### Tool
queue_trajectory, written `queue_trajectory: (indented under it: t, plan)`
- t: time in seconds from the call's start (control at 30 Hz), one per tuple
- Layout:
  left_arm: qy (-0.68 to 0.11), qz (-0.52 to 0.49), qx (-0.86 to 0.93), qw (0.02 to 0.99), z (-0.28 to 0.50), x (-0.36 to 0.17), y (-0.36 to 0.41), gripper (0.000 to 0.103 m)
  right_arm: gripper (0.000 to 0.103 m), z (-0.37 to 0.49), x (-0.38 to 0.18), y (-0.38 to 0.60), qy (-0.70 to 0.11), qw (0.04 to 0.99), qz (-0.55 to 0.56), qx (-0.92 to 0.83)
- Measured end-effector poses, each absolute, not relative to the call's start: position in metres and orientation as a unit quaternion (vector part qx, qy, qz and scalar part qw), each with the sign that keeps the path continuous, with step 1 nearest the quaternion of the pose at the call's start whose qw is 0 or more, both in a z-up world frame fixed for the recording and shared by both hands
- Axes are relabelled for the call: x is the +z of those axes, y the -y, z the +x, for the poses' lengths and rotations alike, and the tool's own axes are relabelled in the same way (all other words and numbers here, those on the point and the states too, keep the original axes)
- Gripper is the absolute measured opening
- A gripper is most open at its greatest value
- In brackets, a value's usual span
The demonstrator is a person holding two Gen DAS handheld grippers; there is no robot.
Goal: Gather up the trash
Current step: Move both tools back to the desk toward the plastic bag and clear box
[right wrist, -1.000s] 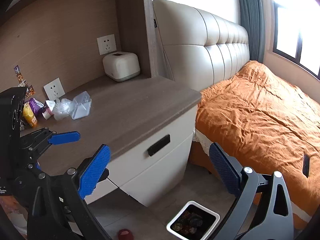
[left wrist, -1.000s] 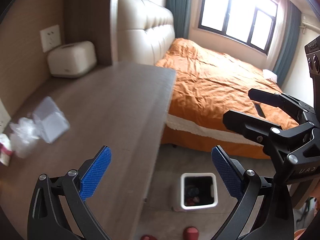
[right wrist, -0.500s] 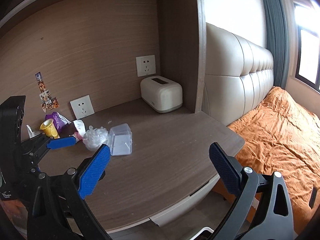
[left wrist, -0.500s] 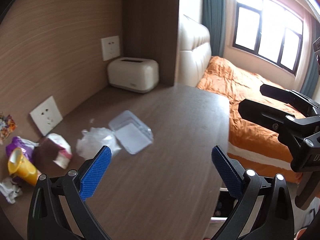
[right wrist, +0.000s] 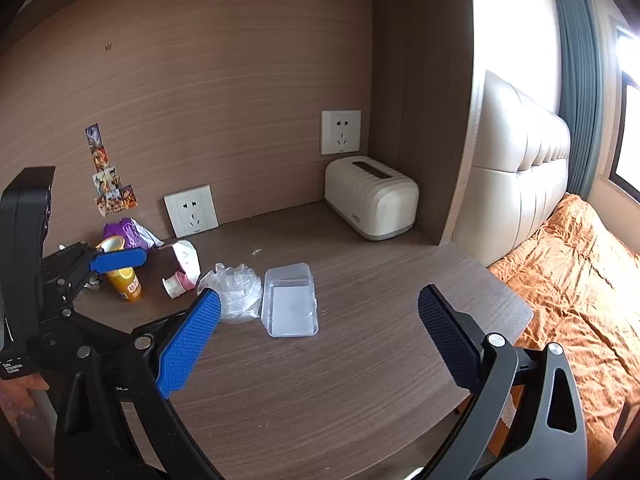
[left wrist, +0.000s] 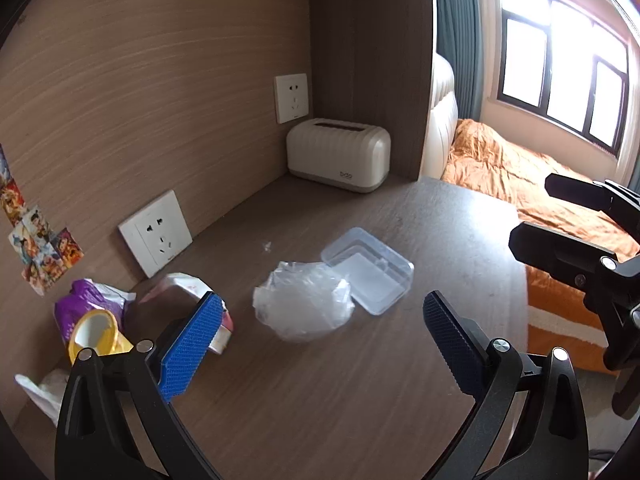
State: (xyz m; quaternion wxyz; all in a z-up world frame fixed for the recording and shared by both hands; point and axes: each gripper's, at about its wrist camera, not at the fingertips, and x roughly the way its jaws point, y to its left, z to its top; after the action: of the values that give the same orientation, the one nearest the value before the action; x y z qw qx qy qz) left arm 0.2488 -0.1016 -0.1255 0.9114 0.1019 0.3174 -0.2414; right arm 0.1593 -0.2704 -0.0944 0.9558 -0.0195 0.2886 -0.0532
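Broadly, most of the scene is being taken up by a wooden desk (right wrist: 360, 368) set in a wall niche, its right edge dropping off beside a bed (right wrist: 580, 272) with an orange cover. Wide bare wood is being left open in front of the trash and towards that right edge. One cream tissue box (left wrist: 338, 160) is being kept in the back corner, well apart from the litter. Two wall sockets are being shown on the back panel.

The trash is being gathered along the left half of the desk: one clear plastic box (left wrist: 366, 276), touching one crumpled clear bag (left wrist: 306, 306) on its left; further left, one white and pink wrapper (right wrist: 184, 268), one yellow cup (right wrist: 122, 276) and one purple packet (right wrist: 126, 232) against the wall.

The left gripper (left wrist: 318, 348) is being held wide open above the desk with nothing between its blue pads, facing the bag. The right gripper (right wrist: 320, 340) is likewise being held wide open and empty, facing the plastic box.
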Motion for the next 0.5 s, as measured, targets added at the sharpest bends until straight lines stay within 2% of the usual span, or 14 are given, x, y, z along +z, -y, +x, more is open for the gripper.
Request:
queue_trajectory:
  t: [0.5]
  plan:
    - [-0.336, 0.158, -0.299, 0.879, 0.307, -0.168, 0.101, 0.098, 0.098, 0.22, -0.143, 0.255, -0.345, 0.936, -0.03, -0.068]
